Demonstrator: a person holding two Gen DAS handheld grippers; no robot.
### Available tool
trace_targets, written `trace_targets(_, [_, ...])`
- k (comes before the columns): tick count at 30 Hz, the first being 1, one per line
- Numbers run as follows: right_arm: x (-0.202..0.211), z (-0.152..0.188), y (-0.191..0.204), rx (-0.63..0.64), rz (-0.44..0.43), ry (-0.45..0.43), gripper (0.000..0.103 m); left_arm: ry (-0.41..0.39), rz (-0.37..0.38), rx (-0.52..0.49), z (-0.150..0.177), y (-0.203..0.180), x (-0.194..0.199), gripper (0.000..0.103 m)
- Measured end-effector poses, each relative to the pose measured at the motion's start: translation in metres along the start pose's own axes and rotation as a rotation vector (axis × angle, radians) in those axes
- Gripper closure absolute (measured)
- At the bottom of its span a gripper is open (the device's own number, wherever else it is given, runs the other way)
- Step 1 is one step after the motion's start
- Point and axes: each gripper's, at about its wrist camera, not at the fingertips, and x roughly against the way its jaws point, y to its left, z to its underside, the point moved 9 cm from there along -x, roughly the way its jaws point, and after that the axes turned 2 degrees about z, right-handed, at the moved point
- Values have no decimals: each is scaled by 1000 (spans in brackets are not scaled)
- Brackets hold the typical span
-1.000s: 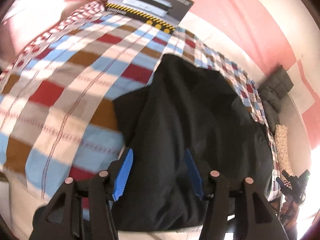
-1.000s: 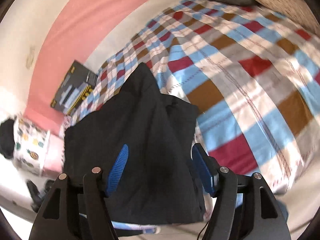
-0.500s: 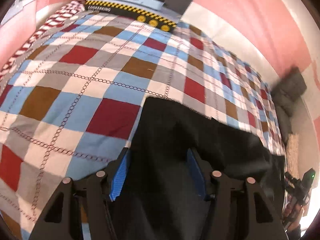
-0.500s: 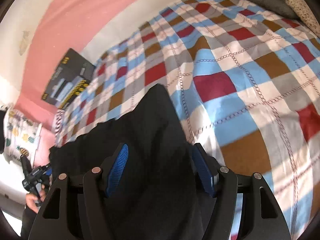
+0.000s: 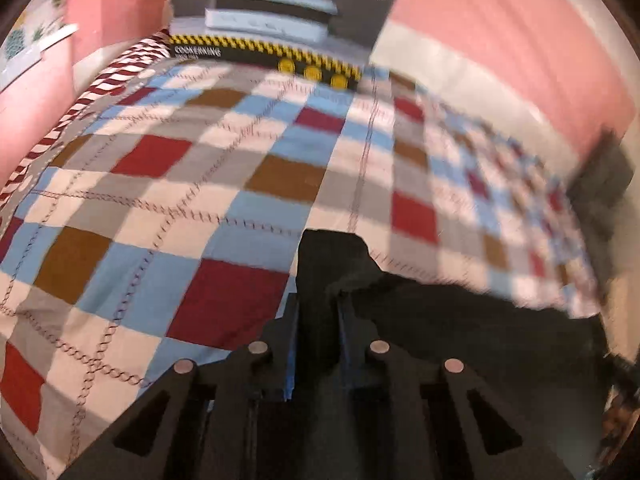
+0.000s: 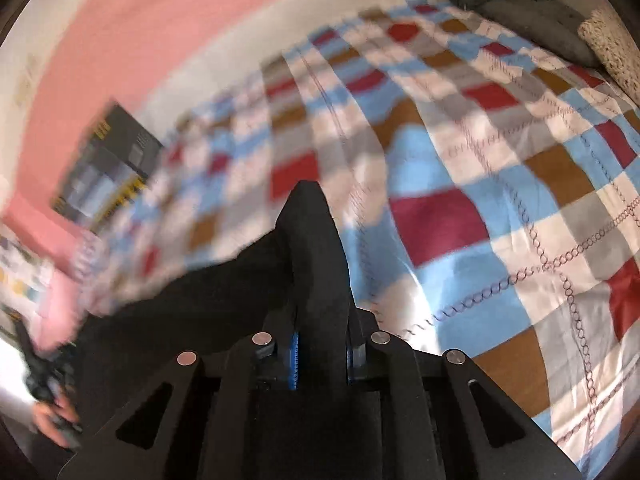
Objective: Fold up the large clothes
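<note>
Left wrist view, left to right:
- Patterned cloth (image 5: pixel 28 36) showing at far left edge, blurred.
- Red-and-white striped edging (image 5: pixel 92 92) running along bedspread's left border.
- Checked bedspread (image 5: pixel 192 184) in red, blue, brown, grey and white, covering the bed and filling most of the view.
- Dark printed box (image 5: pixel 280 28) leaning against pink wall (image 5: pixel 500 28) at far end of bed.
- Left gripper (image 5: pixel 318 320) closing, jaws narrow, pinching a raised fold of black garment (image 5: pixel 460 320) between blue pads (image 5: pixel 291 344).
- Black garment lying on near part of bedspread, spreading rightward from gripper toward lower right.
- Dark grey cushion (image 5: pixel 604 184) sitting at right edge, blurred.

Right wrist view, left to right:
- Hand (image 6: pixel 56 420) holding a dark device at lower left, blurred; state of that device impossible to tell here.
- Dark printed box (image 6: pixel 108 168) standing at far left end of bed, against pink wall (image 6: pixel 160 28).
- Black garment (image 6: pixel 192 308) stretching from lower left toward centre, lying on checked bedspread (image 6: pixel 500 168).
- Right gripper (image 6: pixel 320 320) closing, jaws narrow, clamping an upright ridge of black garment between blue pads (image 6: pixel 295 356).
- Grey cushions (image 6: pixel 532 20) lying at upper right.
- Pale speckled roll (image 6: pixel 612 48) sitting just beside cushions at far right.
</note>
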Motion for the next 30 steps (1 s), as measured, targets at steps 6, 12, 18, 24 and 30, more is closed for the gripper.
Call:
trace_targets(6, [-26,14,-11,-12,20,24,83,0,-48,-15,13,3,-26,83])
trace_targets(12, [-31,18,-14,-3,63,58,74,18,-98,-48,15,2,-29,76])
trace_targets(18, [26,4,-8,3,69,-16,67,19,-77,-37,2,5,6,75])
trace_targets(24, [98,23,32,115,-1,-136,66,-79,-26,-6,-3,-2,72,75])
trace_targets(30, [114,101,74,257,23,-167,66,-80,138,-182,78,-86,117,75])
